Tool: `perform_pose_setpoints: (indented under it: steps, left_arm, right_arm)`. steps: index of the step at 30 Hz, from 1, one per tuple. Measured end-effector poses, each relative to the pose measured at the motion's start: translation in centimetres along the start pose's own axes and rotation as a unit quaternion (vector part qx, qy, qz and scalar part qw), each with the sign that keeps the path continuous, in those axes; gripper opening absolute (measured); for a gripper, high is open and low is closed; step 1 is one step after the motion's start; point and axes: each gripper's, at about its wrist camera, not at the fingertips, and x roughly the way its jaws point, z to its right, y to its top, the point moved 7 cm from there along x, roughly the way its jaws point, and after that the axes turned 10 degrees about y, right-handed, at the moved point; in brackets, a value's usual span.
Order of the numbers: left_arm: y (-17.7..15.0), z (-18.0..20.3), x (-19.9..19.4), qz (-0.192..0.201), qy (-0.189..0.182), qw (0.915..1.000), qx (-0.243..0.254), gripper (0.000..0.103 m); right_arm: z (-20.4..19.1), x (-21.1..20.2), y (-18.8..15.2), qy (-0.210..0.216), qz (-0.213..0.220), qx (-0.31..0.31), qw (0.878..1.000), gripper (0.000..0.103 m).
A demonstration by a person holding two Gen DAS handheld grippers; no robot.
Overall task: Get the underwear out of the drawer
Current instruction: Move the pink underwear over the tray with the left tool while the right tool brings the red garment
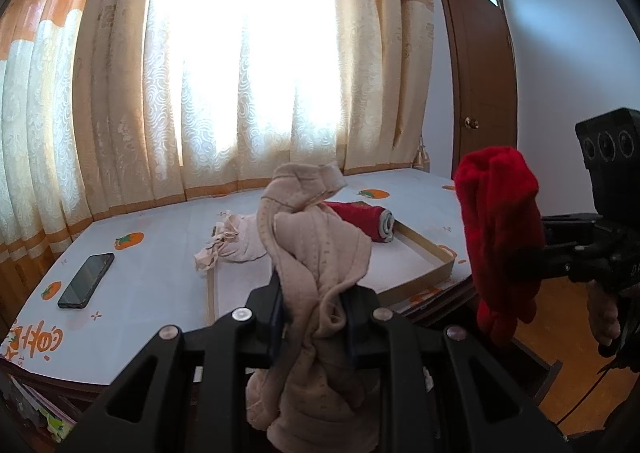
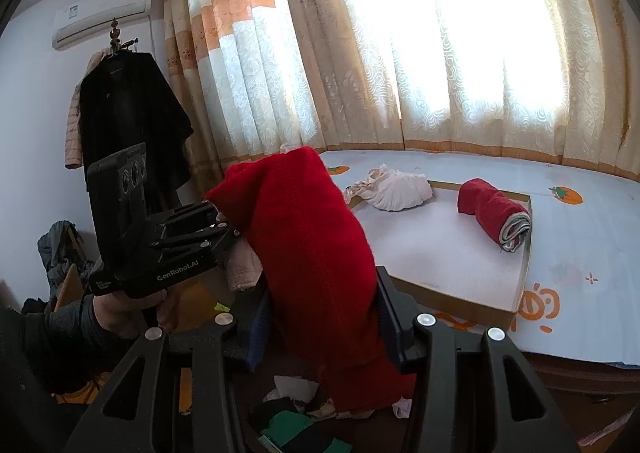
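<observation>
Item 1: left gripper [image 1: 314, 317], jaws nearly closed, pads pinching a beige undergarment [image 1: 316, 253]; cloth bunched, rising above the fingers and hanging below them. Item 2: right gripper [image 2: 320, 317], jaws part-open but clamped on a thick red undergarment [image 2: 308, 237], fabric filling the gap betw. the pads, top end standing up, lower end drooping. Both garments held in the air, clear of the bed. Item 3: bed sheet [image 1: 160, 261], white w/ orange fruit print. Item 4: shallow cardboard tray [image 2: 520, 293] on the sheet, white inside; holds a rolled red garment [image 2: 494, 213] near its far right side and a crumpled pale garment [image 2: 394, 189] lying over its far left rim. Item 5: black phone [image 1: 86, 280] flat on the sheet, left of tray, well apart from it. Item 6: open drawer [image 2: 296, 417] below the right gripper, seen only in part; mixed cloth inside, white, black, green pcs. Item 7: a hand in a dark sleeve [image 2: 120, 313] gripping the left tool's handle. Backdrop: cream/orange curtains [image 1: 240, 73] w/ bright window behind, brown door [image 1: 480, 73], wall AC unit [image 2: 100, 13], dark coat [image 2: 132, 117] on a hook.
</observation>
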Motion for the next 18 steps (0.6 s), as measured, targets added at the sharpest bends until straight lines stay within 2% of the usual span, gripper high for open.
perform_pose_setpoints:
  steps: [9,18]
  left_arm:
    - [1.3,-0.3,1.6,-0.008,0.000,1.0000,-0.001,0.022]
    - [3.6,-0.3,4.0,-0.013,-0.001,0.9999,0.007,0.022]
  right_arm:
    - [2.3,0.7,1.8,-0.005,0.011,0.028,1.000,0.049]
    - [4.1,1.7,4.8,-0.026,0.014,0.019,0.999,0.049]
